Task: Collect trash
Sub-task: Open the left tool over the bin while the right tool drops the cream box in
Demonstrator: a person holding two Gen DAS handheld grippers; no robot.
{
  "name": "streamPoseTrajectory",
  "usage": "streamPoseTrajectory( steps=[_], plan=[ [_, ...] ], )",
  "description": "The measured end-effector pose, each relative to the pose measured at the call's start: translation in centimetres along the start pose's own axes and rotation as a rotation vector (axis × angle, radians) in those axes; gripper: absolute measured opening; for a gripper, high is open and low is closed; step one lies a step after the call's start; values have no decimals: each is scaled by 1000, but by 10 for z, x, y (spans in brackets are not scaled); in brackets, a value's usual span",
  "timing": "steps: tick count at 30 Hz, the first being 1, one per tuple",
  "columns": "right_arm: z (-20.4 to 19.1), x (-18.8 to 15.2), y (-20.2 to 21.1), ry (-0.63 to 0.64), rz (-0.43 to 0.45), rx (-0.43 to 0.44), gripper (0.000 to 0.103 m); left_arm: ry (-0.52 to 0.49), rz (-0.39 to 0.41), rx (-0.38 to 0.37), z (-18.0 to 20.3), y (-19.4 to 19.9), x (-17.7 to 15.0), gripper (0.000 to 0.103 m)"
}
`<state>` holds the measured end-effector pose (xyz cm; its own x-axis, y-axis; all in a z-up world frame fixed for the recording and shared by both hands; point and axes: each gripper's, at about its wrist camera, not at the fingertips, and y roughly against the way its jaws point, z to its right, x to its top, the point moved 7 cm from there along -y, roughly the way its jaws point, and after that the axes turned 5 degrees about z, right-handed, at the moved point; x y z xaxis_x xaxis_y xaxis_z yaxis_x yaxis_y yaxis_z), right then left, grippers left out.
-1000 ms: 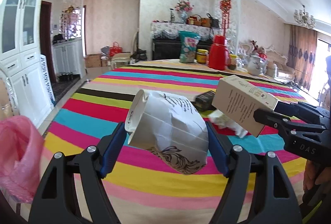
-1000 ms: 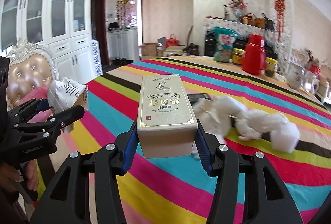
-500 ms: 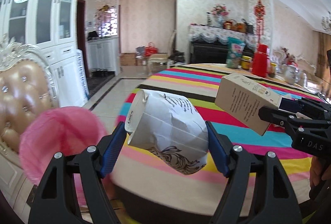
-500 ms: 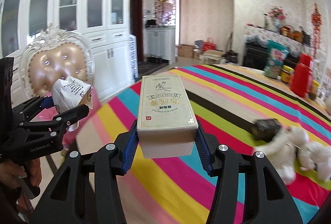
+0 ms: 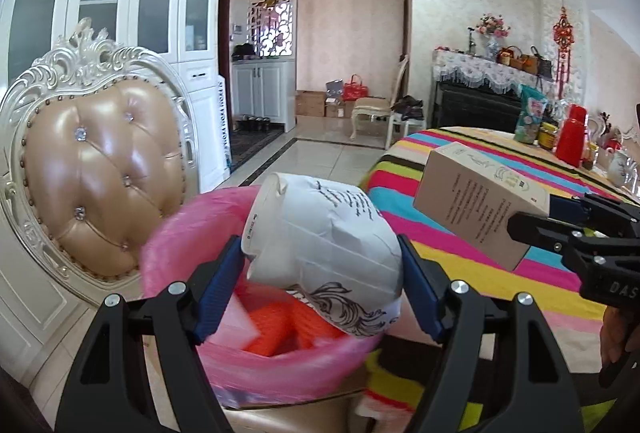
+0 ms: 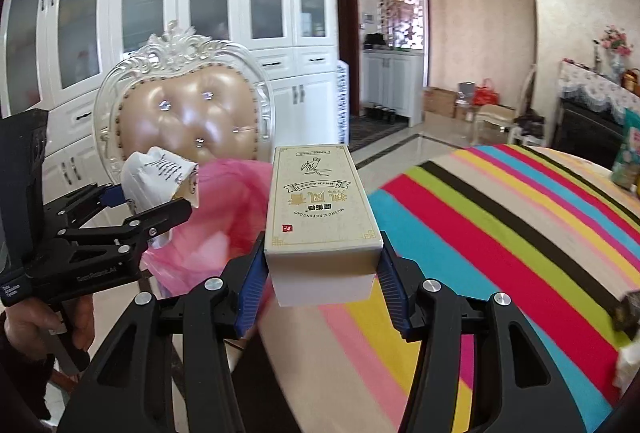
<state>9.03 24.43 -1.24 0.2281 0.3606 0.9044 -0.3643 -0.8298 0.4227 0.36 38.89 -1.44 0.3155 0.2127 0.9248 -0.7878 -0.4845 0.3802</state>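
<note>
My left gripper (image 5: 322, 287) is shut on a crumpled white paper cup (image 5: 324, 245) and holds it above a bin lined with a pink bag (image 5: 280, 365); orange and white trash lies inside. My right gripper (image 6: 320, 281) is shut on a cream carton box (image 6: 320, 209) and holds it above the table's near edge, right of the bin (image 6: 224, 217). The box also shows in the left wrist view (image 5: 480, 205), and the cup in the right wrist view (image 6: 158, 179).
A padded chair with an ornate white frame (image 5: 96, 169) stands behind the bin. The striped tablecloth (image 6: 500, 233) covers the table to the right. White cabinets (image 6: 200, 13) line the wall. A red flask (image 5: 570, 141) and jars stand at the table's far end.
Both grippers have swung left, away from the table's middle toward the chair. The pink-lined bin has come from the left edge to sit under the cup. The white tissues have nearly left the right wrist view.
</note>
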Motion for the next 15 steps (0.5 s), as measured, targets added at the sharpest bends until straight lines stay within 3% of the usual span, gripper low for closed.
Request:
streamPoseTrajectory(
  steps=[6, 15],
  plan=[
    [-19, 7, -32, -17, -19, 64, 50, 25, -29, 20, -38, -24, -2, 73],
    [-35, 8, -79, -10, -63, 97, 51, 51, -50, 31, -63, -50, -13, 74]
  ],
)
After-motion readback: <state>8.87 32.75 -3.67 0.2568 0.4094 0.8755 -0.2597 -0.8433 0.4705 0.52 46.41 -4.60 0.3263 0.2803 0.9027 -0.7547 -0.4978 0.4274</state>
